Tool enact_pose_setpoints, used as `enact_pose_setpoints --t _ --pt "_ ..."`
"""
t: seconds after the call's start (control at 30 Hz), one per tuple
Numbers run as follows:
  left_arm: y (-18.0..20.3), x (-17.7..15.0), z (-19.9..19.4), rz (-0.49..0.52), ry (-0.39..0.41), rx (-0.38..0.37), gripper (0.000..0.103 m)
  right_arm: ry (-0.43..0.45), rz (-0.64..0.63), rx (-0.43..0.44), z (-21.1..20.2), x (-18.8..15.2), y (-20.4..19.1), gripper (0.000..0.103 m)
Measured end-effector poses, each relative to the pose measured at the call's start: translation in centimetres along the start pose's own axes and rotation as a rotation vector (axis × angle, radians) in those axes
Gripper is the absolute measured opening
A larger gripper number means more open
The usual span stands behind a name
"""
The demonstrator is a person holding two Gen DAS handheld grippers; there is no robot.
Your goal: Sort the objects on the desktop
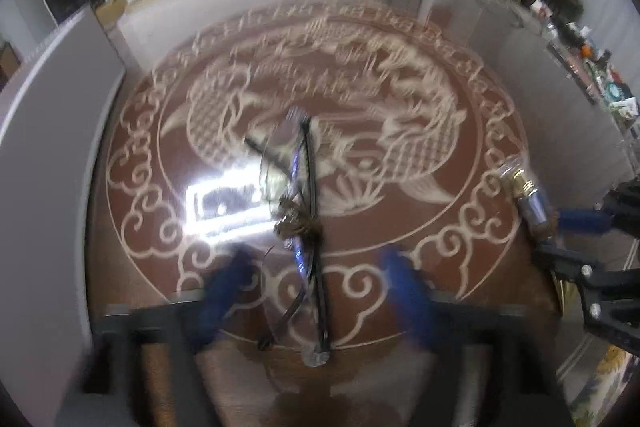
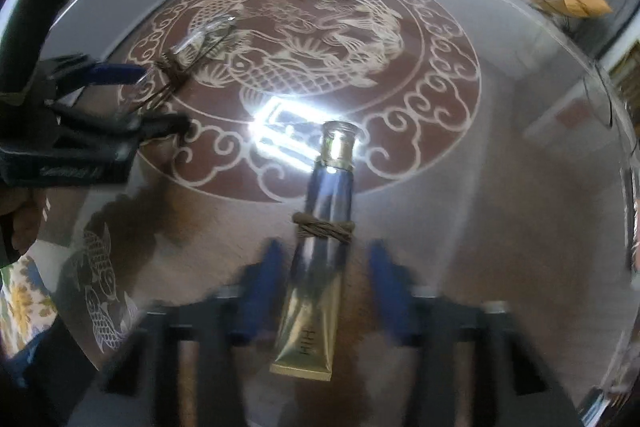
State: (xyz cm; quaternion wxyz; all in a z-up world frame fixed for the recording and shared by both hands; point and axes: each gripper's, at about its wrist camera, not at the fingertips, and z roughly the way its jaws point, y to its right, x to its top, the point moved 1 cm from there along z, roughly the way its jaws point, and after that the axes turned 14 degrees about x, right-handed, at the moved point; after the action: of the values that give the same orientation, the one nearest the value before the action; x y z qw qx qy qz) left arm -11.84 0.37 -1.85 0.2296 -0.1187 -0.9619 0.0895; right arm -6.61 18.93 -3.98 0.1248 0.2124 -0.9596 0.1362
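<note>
A pair of folded glasses (image 1: 304, 211) with a brown twine knot around the middle lies on the glass table, between the blue fingers of my open left gripper (image 1: 316, 291). They also show in the right wrist view (image 2: 188, 59), where the left gripper (image 2: 160, 95) straddles them. A blue and gold cosmetic tube (image 2: 320, 259), wrapped with twine, lies between the blue fingers of my open right gripper (image 2: 324, 287). In the left wrist view the tube (image 1: 528, 195) sits at the right with the right gripper (image 1: 560, 231) around it.
The round glass table (image 2: 500, 227) lies over a brown rug with a white fish pattern (image 2: 304, 39). A grey sofa edge (image 1: 52, 107) runs along the left. A shelf with small items (image 1: 592, 67) stands at the right. Ceiling light glares on the glass (image 2: 280, 131).
</note>
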Motion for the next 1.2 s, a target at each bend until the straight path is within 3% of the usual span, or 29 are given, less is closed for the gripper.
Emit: enact_pose_setpoints --t 0.07,0.17,0.23,0.5,0.67,0.8,1.0,1.07,1.1,1.2 --pt "-0.4 -0.4 -0.6 -0.024 0.009 -0.054 0.025 0.003 -0.019 -0.034 -0.2 -0.3 -0.7 0.027" --pt "-1.6 -1.9 -3.3 -0.085 0.096 -0.096 0.023 0.048 0.004 -0.018 -1.2 -1.0 -0.8 0.027" --pt "-2.8 -3.8 -5.8 -0.131 0.170 -0.123 0.013 0.087 0.014 -0.005 -2.4 -1.6 -1.2 0.027" --pt "-6.6 -7.3 -11.8 -0.232 0.331 -0.120 0.013 0.158 -0.043 0.017 -5.6 1.8 -4.9 0.027" --pt "-5.3 -7.0 -10.5 -0.136 0.266 -0.150 0.016 0.191 -0.095 0.008 -7.6 2.5 -7.3 0.027" --pt "-3.8 -6.1 -6.8 -0.143 0.159 -0.199 0.043 0.225 -0.056 0.045 -9.0 1.2 -6.9 0.027" --pt "-1.0 -5.0 -2.5 -0.086 0.060 -0.112 0.043 0.244 0.001 0.093 -9.3 -1.5 -5.6 0.027" --pt "-0.8 -5.0 -1.9 -0.087 0.071 -0.095 0.041 0.253 0.005 0.098 -9.6 -2.1 -5.4 0.027" --pt "-0.5 -4.9 -1.9 -0.086 0.072 -0.087 0.025 0.258 0.005 0.101 -9.7 -2.3 -5.3 0.027" --pt "-0.3 -4.7 -2.5 -0.108 0.089 -0.107 0.018 0.280 0.012 0.108 -10.0 -2.7 -5.1 0.027"
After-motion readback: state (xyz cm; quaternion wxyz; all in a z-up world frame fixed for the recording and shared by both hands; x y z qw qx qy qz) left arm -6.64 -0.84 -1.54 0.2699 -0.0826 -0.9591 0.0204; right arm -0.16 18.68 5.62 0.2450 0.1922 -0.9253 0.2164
